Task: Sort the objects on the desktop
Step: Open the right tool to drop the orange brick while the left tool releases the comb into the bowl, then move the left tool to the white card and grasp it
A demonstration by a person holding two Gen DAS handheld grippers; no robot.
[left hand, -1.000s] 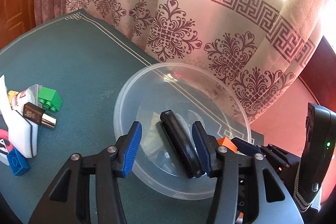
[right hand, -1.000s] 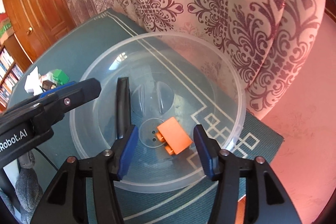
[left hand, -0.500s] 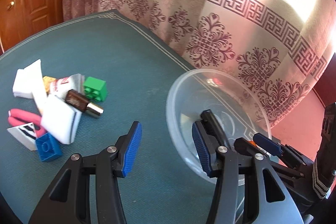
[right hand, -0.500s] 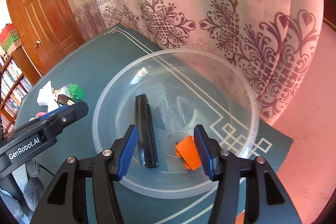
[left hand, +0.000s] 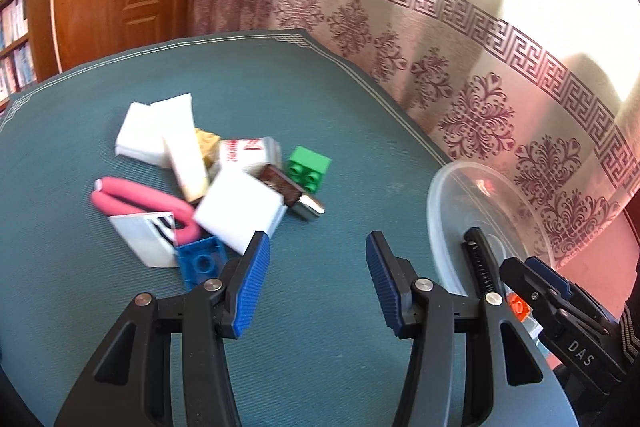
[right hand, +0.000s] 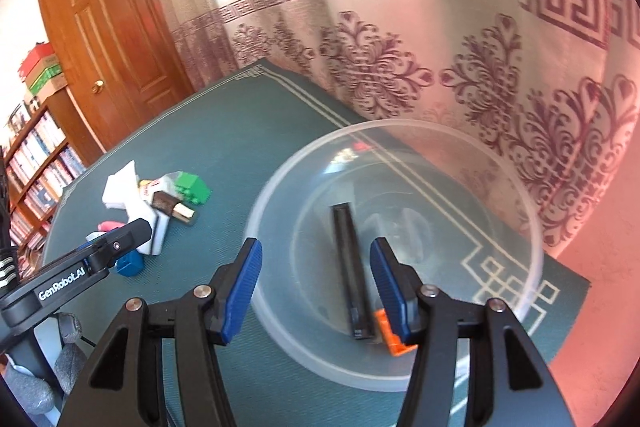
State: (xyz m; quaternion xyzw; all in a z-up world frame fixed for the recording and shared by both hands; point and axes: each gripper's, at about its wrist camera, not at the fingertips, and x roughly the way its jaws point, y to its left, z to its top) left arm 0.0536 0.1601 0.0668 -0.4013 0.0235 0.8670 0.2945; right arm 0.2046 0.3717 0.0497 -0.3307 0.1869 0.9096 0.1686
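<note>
A clear plastic bowl point(right hand: 532, 227) holds a black comb point(right hand: 350, 259) and an orange brick point(right hand: 390, 337); its rim also shows in the left wrist view point(left hand: 434, 187). My right gripper point(right hand: 316, 291) is open and empty above the bowl's near side. My left gripper point(left hand: 318, 285) is open and empty over the green mat, just right of a pile: blue brick point(left hand: 200, 263), white sponge point(left hand: 240, 213), green brick point(left hand: 310, 169), pink curler point(left hand: 136, 201), brown lipstick tube point(left hand: 290, 193), white tube point(left hand: 182, 145).
The green mat point(left hand: 260, 79) covers the table; a patterned curtain point(right hand: 440, 67) hangs along its far edge. A wooden door point(right hand: 108, 27) and bookshelves point(right hand: 36, 163) stand to the left. The left gripper's arm point(right hand: 80, 267) crosses the right wrist view.
My left gripper has swung left, away from the bowl and toward the pile. My right gripper has drawn back from the bowl, still open. The comb and orange brick stay in the bowl.
</note>
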